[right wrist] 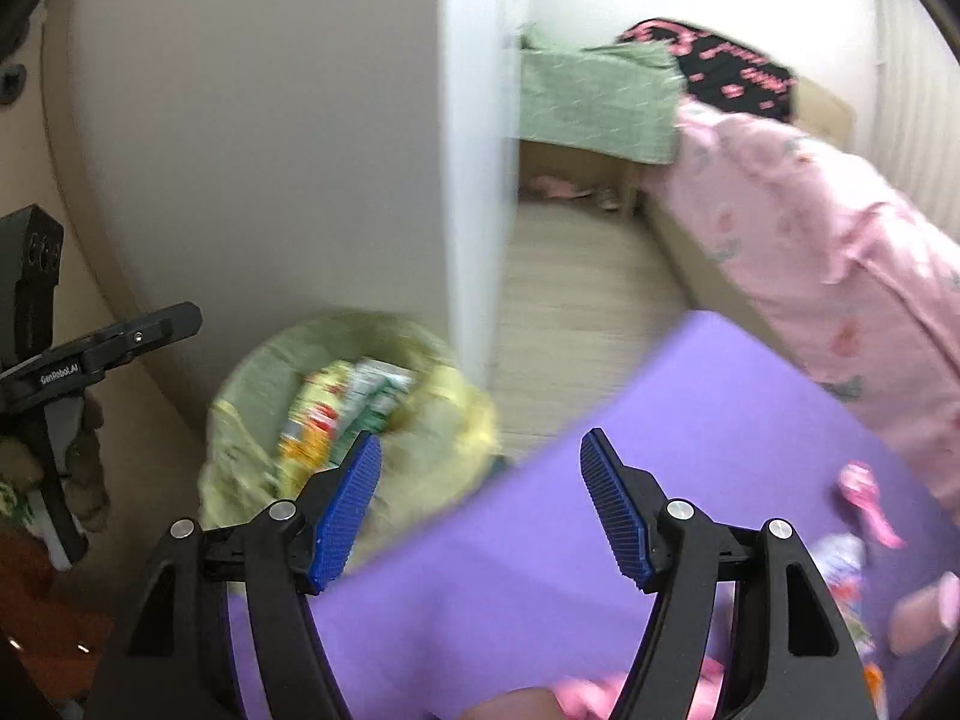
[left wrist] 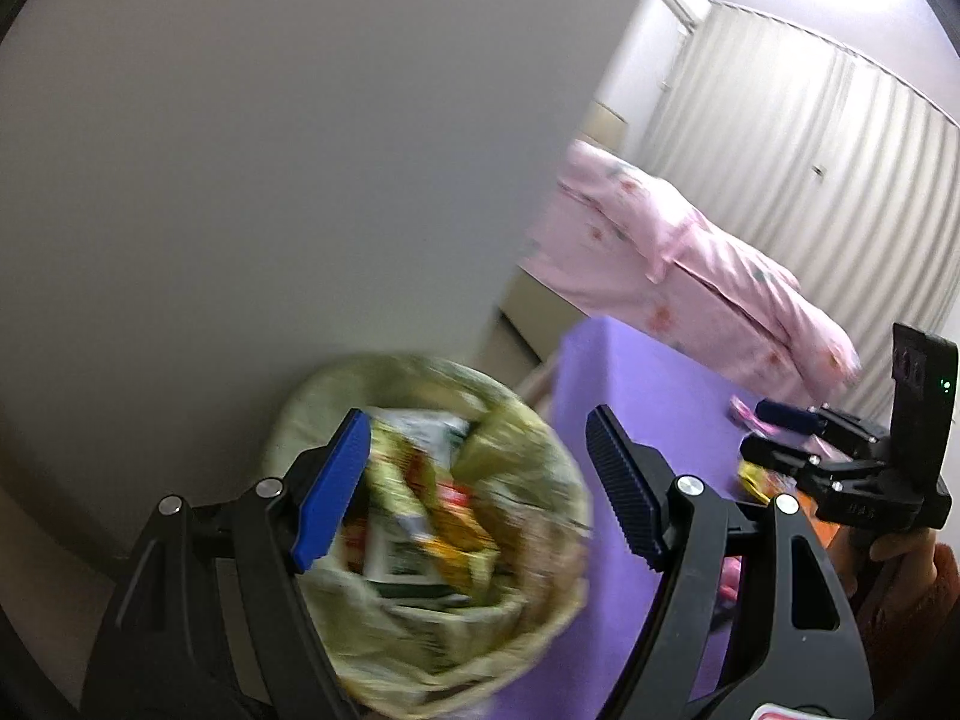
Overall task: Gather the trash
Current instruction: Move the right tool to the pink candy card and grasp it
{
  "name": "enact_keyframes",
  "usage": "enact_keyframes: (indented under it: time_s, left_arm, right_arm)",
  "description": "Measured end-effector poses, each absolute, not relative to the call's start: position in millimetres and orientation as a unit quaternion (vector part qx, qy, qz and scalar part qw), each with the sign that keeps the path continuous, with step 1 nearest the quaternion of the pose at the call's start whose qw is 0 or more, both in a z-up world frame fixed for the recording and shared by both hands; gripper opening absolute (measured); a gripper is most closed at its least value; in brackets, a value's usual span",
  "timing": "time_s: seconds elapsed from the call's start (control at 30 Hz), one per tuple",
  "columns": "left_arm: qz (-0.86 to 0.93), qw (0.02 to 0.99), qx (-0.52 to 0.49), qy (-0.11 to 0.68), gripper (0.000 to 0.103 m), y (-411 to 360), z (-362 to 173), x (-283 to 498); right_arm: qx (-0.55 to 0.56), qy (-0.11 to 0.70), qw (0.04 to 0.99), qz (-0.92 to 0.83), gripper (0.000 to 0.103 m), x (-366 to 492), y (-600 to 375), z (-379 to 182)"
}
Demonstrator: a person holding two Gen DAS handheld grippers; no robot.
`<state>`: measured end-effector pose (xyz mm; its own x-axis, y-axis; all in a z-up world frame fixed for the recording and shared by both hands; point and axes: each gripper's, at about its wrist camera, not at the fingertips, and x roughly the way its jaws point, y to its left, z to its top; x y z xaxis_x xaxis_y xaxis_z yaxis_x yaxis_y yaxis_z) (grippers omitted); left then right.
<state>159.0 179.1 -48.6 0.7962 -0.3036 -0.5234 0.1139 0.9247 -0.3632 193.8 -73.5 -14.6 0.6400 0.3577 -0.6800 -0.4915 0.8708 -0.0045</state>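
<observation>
A round bin [left wrist: 432, 516] lined with a pale green bag sits on the floor by a white wall, and colourful wrappers [left wrist: 420, 504] fill it. My left gripper [left wrist: 477, 414] hovers over the bin, open, with nothing between its blue pads. My right gripper [right wrist: 480, 438] is open and empty too, above the near edge of a purple mat [right wrist: 690, 420] just right of the bin [right wrist: 354, 420]. Loose trash lies on the mat: a pink wrapper [right wrist: 864, 498] and several other blurred pieces [right wrist: 840, 564]. The views are motion-blurred.
A white wall corner [right wrist: 474, 180] stands right behind the bin. A bed with pink bedding [right wrist: 810, 240] borders the mat's far side. Wooden floor [right wrist: 570, 300] runs between wall and bed. One black finger [right wrist: 150, 327] of the left gripper shows at the left.
</observation>
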Motion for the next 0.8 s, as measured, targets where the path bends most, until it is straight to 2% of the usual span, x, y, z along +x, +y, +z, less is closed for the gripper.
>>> enact_keyframes:
  time_s: [0.33, 0.47, 0.8]
  left_arm:
    - [-0.241, 0.904, -0.104, 0.337, 0.07, 70, -60, 183]
    - [-0.255, 0.905, -0.085, 0.329, 0.07, 31, -54, 201]
    - [-0.259, 0.906, -0.045, 0.331, 0.07, -48, -49, 243]
  right_arm:
    - [-0.049, 0.357, 0.924, 0.129, 0.065, 196, -198, -12]
    - [-0.054, 0.366, 0.922, 0.112, 0.065, 236, -253, -23]
    - [-0.052, 0.466, 0.878, 0.102, 0.065, 347, -308, -89]
